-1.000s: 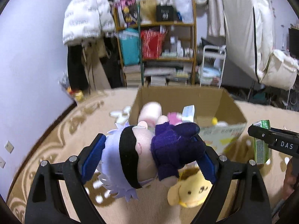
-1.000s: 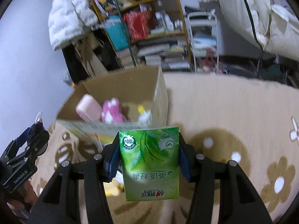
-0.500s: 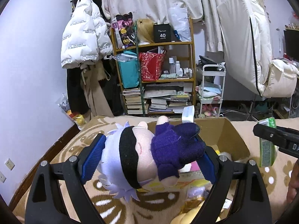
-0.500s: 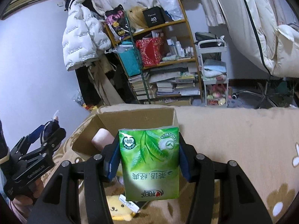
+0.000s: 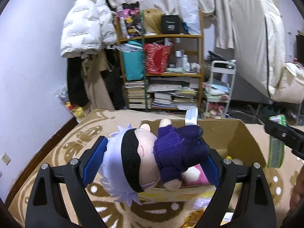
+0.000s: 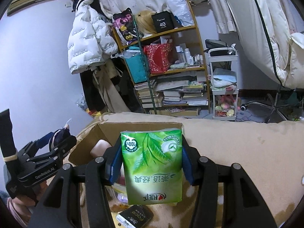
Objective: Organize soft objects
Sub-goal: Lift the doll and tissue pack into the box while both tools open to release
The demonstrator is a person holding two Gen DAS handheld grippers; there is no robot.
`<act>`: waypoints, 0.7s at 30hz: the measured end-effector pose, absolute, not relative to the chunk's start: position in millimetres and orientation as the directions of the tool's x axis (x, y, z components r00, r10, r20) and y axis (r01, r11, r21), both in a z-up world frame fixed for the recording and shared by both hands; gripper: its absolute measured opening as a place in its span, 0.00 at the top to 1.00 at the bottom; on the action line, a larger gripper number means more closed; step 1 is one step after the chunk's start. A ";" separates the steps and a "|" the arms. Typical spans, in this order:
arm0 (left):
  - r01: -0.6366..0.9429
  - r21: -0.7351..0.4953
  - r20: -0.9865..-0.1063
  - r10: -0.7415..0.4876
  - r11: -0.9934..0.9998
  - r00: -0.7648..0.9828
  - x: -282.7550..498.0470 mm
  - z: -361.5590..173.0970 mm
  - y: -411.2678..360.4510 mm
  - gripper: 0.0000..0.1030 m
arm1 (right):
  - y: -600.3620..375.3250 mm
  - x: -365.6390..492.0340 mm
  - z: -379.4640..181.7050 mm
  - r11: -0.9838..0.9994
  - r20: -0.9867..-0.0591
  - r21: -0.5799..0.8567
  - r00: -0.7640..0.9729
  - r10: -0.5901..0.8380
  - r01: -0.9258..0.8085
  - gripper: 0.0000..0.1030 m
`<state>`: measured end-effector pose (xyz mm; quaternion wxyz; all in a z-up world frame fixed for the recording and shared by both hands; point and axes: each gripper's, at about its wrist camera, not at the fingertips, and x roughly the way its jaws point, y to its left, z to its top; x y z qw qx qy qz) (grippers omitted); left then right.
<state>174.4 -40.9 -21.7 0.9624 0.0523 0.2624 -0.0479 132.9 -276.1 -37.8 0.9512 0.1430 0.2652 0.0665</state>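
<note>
Gripping plush doll (image 5: 152, 157) sideways, left claw (image 5: 152, 161) sits before cardboard box (image 5: 237, 136). Right claw (image 6: 150, 163) clamps green tissue pack (image 6: 152, 163), box (image 6: 106, 131) at 11 o'clock. Only right view shows black packet (image 6: 134, 216) at 6 o'clock; only left view shows pink plush (image 5: 195, 174) inside box.

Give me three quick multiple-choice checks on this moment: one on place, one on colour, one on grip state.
1. Where is the cardboard box?
A. on the beige rug
B. on the shelf
C. on the white cart

2. What colour is the tissue pack?
A. red
B. green
C. blue

3. What is the left gripper doing?
A. standing open and empty
B. pinching a book
C. holding the plush doll

Answers:
1 A, rug lies around it.
2 B, green leaf print.
3 C, pads clamp its head and body.
</note>
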 end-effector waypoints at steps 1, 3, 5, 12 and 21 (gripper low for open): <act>0.115 0.075 -0.511 -0.061 0.991 0.857 175.5 -23.2 -40.0 0.13 | -276.1 132.9 -38.8 0.949 -0.479 0.312 0.853 0.205 -0.052 0.45; 0.118 0.073 -0.515 -0.064 0.990 0.855 178.7 -24.8 -40.9 0.13 | -274.7 135.5 -40.0 0.945 -0.474 0.321 0.854 0.212 -0.056 0.45; 0.120 0.086 -0.506 -0.060 0.989 0.860 180.0 -24.1 -43.0 0.13 | -271.7 139.3 -40.3 0.941 -0.468 0.333 0.854 0.228 -0.069 0.45; 0.151 0.101 -0.494 -0.082 0.983 0.866 177.1 -22.3 -48.6 0.12 | -262.6 148.8 -45.3 0.931 -0.463 0.352 0.847 0.260 -0.093 0.45; 0.193 0.131 -0.536 -0.095 0.972 0.839 179.2 -31.9 -59.5 0.10 | -259.6 151.7 -49.9 0.930 -0.481 0.358 0.836 0.264 -0.087 0.44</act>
